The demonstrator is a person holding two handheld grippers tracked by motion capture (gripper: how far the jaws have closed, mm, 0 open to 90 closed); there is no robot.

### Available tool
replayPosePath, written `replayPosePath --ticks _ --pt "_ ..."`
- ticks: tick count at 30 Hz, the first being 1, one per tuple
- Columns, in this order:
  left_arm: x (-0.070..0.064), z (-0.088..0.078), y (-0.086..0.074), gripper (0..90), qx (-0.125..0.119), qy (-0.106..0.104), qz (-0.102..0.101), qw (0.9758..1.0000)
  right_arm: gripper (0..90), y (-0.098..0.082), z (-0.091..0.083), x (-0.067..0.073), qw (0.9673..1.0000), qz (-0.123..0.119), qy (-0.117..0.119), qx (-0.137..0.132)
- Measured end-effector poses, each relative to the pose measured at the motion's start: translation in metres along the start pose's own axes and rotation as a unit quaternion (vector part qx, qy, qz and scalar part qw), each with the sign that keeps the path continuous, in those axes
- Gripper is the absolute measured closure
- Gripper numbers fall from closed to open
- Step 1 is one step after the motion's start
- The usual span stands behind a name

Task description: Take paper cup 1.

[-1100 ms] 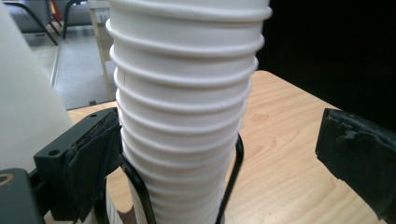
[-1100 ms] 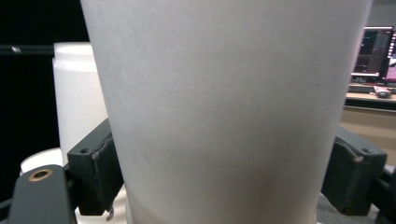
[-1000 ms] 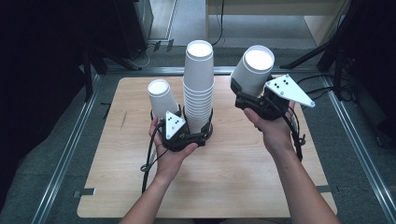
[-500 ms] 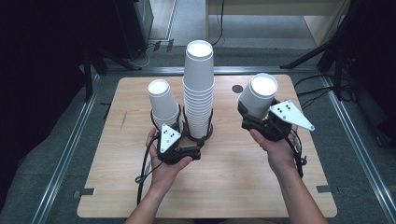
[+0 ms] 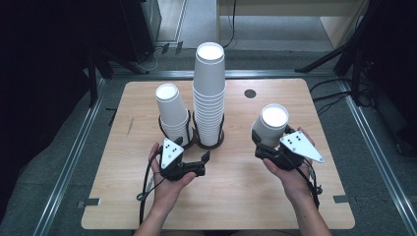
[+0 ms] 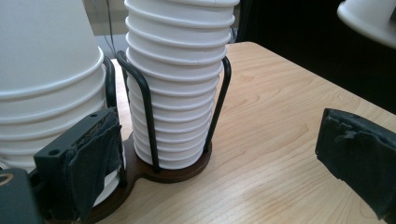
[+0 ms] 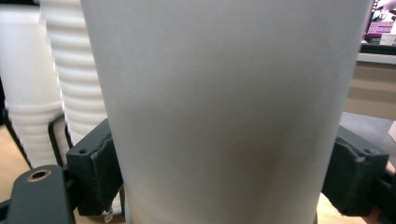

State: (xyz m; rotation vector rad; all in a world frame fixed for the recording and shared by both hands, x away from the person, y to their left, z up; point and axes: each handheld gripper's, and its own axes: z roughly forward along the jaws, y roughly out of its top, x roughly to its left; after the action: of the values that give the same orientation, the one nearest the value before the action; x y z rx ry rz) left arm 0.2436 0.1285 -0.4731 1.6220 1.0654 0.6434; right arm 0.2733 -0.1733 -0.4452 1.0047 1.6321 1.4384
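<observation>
Two stacks of upturned white paper cups stand in a black wire holder (image 6: 147, 105) on a round wooden base: a tall stack (image 5: 209, 93) (image 6: 180, 79) and a shorter one (image 5: 171, 110) (image 6: 46, 84). My left gripper (image 5: 193, 151) (image 6: 222, 158) sits open just in front of the holder, one jaw beside the short stack, nothing between its pads. My right gripper (image 5: 269, 143) (image 7: 224, 177) is shut on a single upturned white cup (image 5: 272, 123) (image 7: 224, 93), held low over the right side of the table, apart from the stacks.
The wooden table (image 5: 236, 196) has a small dark round hole (image 5: 250, 93) at the back right. Metal rails (image 5: 69, 162) run along its sides, and cables trail from both grippers. Bare wood lies in front of the holder and between the hands.
My right hand has come down and toward the near side with the cup, which now stands more upright. My left gripper has drawn back a little from the holder, staying open.
</observation>
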Motion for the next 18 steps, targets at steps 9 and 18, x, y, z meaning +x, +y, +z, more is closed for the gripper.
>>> replayPosePath --ticks 9,18 --pt "-0.007 0.000 -0.009 0.8 0.014 -0.020 0.011 0.9996 13.9 -0.028 -0.001 0.012 0.9976 -0.063 0.004 0.028" --pt "-0.017 -0.002 -0.015 0.8 0.023 -0.053 0.027 0.9980 14.0 -0.045 -0.002 0.030 0.9910 -0.124 0.023 0.044"
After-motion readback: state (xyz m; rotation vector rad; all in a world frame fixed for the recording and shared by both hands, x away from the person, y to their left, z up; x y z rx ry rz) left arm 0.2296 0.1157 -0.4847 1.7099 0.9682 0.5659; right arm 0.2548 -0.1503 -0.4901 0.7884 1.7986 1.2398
